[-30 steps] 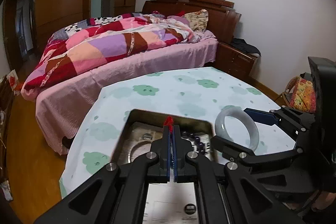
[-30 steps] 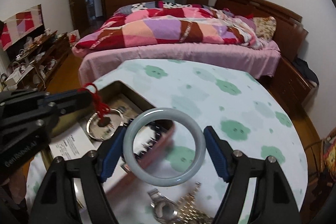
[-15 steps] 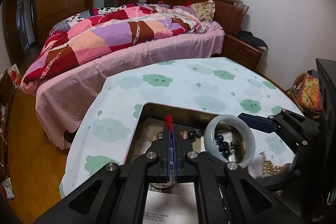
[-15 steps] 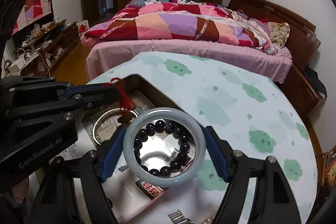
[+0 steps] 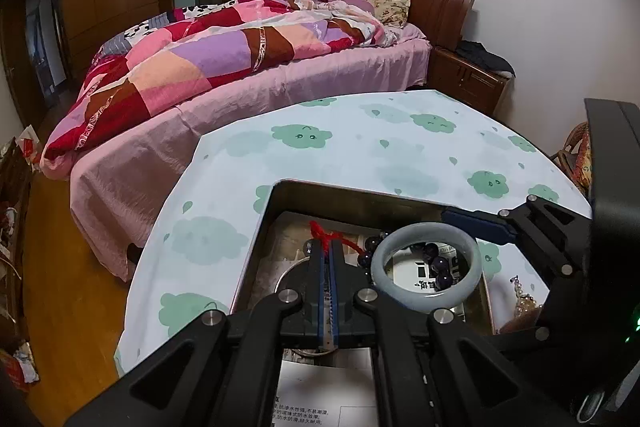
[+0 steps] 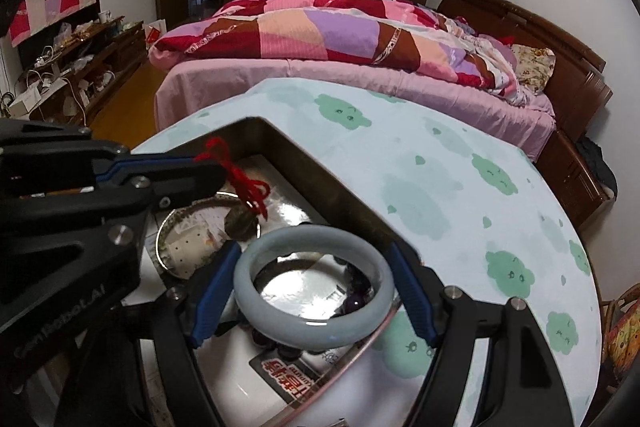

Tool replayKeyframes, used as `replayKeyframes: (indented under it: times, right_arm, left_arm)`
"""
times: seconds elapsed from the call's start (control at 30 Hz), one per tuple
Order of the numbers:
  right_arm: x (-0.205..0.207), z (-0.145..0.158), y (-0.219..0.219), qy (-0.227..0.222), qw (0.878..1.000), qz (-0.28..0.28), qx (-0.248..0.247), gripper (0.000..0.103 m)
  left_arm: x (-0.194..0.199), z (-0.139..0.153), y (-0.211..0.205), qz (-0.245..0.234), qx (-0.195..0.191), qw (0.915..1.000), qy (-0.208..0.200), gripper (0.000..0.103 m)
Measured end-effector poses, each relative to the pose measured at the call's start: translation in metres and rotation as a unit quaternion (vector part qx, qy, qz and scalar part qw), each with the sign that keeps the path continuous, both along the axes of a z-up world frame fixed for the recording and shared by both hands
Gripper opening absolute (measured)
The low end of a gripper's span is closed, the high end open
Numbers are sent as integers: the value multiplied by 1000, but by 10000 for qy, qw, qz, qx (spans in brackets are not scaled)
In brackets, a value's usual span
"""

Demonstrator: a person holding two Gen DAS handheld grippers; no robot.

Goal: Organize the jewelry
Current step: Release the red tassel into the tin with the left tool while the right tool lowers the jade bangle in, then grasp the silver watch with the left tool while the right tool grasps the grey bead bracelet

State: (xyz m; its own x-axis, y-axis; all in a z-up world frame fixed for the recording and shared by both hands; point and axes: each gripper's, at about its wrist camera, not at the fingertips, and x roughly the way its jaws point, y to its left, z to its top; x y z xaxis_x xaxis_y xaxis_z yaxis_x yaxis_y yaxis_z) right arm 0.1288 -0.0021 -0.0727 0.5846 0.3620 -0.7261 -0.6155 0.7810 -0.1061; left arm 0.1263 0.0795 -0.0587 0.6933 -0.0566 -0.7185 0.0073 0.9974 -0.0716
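Both grippers hung over the metal box (image 6: pixel 332 187): the right gripper (image 6: pixel 314 293) clasped a pale bangle (image 6: pixel 312 327) across its width, the left gripper (image 5: pixel 327 259) pinched a red cord (image 6: pixel 240 175), its pendant (image 6: pixel 240 223) dangling, presumably for stowing.

1. The left claw (image 5: pixel 327 259) is clamped shut on a red cord (image 5: pixel 326 233) above an open metal box (image 5: pixel 280 211).
2. The right claw (image 5: pixel 452 267) grips a pale jade bangle (image 5: pixel 426 269) over the same box.
3. Dark purple beads (image 5: pixel 434 255) lie beneath the bangle.
4. The box sits on a surface (image 5: pixel 360 147) covered with cloud-print cloth.
5. A bed (image 5: pixel 240 67) with a patchwork quilt stands behind.
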Motion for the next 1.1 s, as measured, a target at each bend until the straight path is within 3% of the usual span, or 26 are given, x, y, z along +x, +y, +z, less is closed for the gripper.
replayKeyframes:
  times: [0.17,0.23,0.3,0.37,0.63,0.8,1.1]
  right_arm:
    - [0,2,-3,11,10000,-29,62,78]
    - [1,5,-6,19,9999,-53,114,78]
    - [-1,8,-9,-7,9999,-63,127,79]
    - [-4,11,-14,-36,9999,-65,131,80]
    - [-16,30,-46,11,9991,-165,403,81]
    - [-20,39,-92,80,9965,-527,644,83]
    - [-27,22,-163,290,9883,-1284,770,83]
  left_arm:
    - [-1,0,-1,30,42,10000,34,6]
    - [-3,1,-1,58,12,10000,13,22]
    - [-7,4,0,135,20,9999,-83,58]
    - [-13,8,2,190,25,9995,-249,68]
    - [-30,22,-4,226,59,9988,-421,68]
    - [-46,25,-21,157,105,9986,-494,68]
    - [-70,12,-76,-331,269,9984,-371,68]
